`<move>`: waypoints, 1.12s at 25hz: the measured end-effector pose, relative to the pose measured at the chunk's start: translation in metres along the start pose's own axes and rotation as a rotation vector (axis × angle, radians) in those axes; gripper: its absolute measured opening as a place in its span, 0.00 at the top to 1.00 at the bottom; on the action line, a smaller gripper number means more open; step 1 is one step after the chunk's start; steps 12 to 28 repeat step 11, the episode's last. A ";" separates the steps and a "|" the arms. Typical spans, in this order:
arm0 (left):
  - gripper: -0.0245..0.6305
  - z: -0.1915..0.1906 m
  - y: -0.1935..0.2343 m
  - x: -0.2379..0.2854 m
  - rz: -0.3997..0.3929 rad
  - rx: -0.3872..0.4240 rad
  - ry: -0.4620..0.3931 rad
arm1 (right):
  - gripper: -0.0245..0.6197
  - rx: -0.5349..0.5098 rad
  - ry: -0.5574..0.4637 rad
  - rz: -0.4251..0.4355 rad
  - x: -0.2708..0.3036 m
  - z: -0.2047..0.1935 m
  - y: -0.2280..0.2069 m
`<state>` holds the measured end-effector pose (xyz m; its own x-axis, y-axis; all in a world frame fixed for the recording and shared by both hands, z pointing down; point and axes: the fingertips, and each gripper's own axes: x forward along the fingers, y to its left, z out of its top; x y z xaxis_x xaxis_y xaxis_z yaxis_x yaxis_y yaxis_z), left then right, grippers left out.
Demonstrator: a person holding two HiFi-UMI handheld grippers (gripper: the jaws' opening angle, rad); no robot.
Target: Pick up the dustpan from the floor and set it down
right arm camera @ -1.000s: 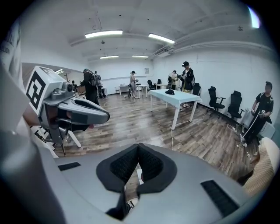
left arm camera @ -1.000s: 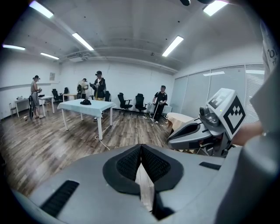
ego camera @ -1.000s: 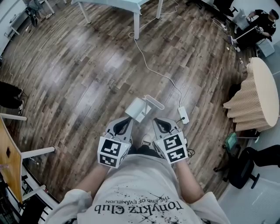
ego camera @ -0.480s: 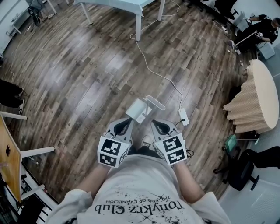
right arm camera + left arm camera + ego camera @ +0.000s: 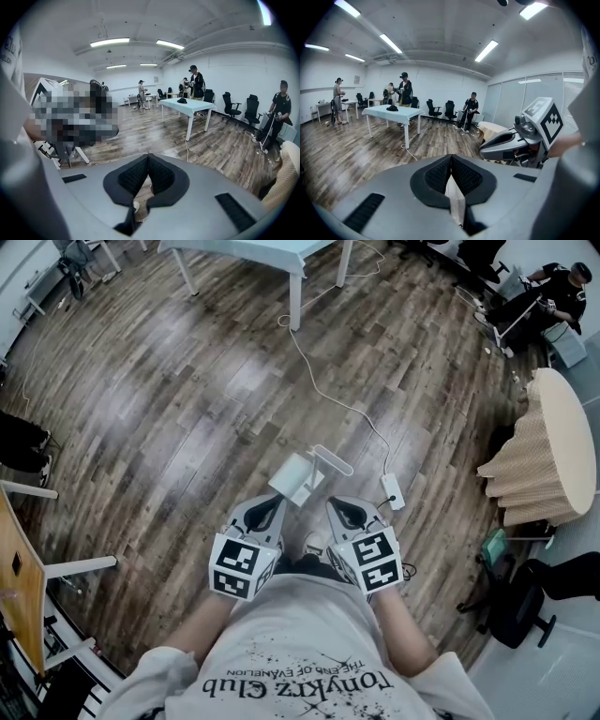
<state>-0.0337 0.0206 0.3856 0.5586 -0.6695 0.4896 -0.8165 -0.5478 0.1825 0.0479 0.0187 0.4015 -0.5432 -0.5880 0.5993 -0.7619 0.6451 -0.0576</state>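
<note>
The dustpan lies on the wooden floor just ahead of the person's feet, a pale, boxy pan with its slim handle lying on the side away from the person. Nothing holds it. Both tools are carried at waist height, close to the person's shirt, angled forward and down, one to each side of the dustpan as the head view shows it. The left tool has its dark ribbed pads pressed together at the tip, clenched on nothing; in the left gripper view only a pale sliver shows through the slot below the pads, and I cannot tell whether that is floor or pan. The right tool is likewise clenched and empty — in the right gripper view the pads meet at the tip, and the opening beneath them shows floorboards and the pale toe of a shoe. A white cable runs across the boards from the leg of a white table at the top of the head view down to a white power strip, which lies near the dustpan on its right, apart from it. Further right stands a round, ribbed tan table. Several people stand about the white table and at the far wall of the room.
</note>
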 end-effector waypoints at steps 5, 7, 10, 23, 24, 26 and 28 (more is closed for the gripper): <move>0.93 -0.005 -0.002 -0.004 0.004 -0.001 0.000 | 0.92 0.008 -0.003 -0.007 -0.003 -0.005 0.001; 0.93 -0.007 -0.002 -0.006 0.006 -0.005 0.002 | 0.92 0.010 -0.004 -0.006 -0.004 -0.006 0.002; 0.93 -0.009 -0.001 -0.009 0.009 -0.011 0.004 | 0.92 0.015 -0.004 -0.005 -0.003 -0.005 0.004; 0.93 -0.010 0.000 -0.010 0.010 -0.013 0.005 | 0.92 0.016 -0.004 -0.004 -0.002 -0.005 0.005; 0.93 -0.010 0.000 -0.010 0.010 -0.013 0.005 | 0.92 0.016 -0.004 -0.004 -0.002 -0.005 0.005; 0.93 -0.010 0.000 -0.010 0.010 -0.013 0.005 | 0.92 0.016 -0.004 -0.004 -0.002 -0.005 0.005; 0.93 -0.010 0.000 -0.010 0.010 -0.013 0.005 | 0.92 0.016 -0.004 -0.004 -0.002 -0.005 0.005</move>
